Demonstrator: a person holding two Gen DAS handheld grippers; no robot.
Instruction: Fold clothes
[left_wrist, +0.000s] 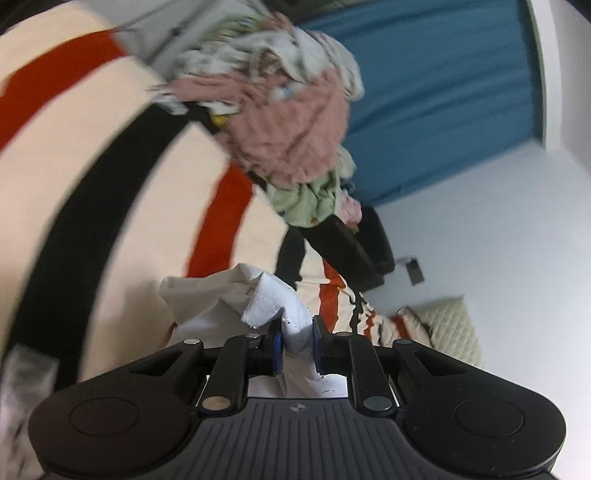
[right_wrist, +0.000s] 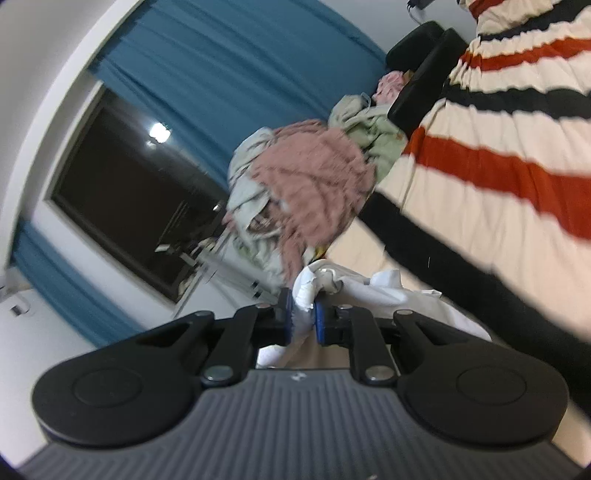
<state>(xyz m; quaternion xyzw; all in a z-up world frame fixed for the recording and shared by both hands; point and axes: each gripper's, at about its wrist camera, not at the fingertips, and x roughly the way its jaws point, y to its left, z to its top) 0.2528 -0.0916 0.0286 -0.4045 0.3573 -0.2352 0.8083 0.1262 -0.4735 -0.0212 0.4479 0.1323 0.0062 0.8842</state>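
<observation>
A white garment (left_wrist: 266, 295) is bunched in my left gripper (left_wrist: 297, 341), whose blue pads are shut on a fold of it, lifted above the striped bed cover (left_wrist: 92, 184). In the right wrist view another part of the white garment (right_wrist: 373, 291) is pinched between the blue pads of my right gripper (right_wrist: 303, 317), which is shut on the cloth. The rest of the garment trails off to the right over the striped bed cover (right_wrist: 498, 155). Both views are tilted and blurred.
A heap of unfolded clothes, with a pink towel-like piece (left_wrist: 295, 122) on top and a pale green piece (left_wrist: 310, 199), lies at the bed's far side; the same heap (right_wrist: 314, 177) shows in the right view. Behind are a blue curtain (left_wrist: 443, 92), a dark window (right_wrist: 129, 192), a black headboard (left_wrist: 354, 251) and a cream pillow (left_wrist: 447, 325).
</observation>
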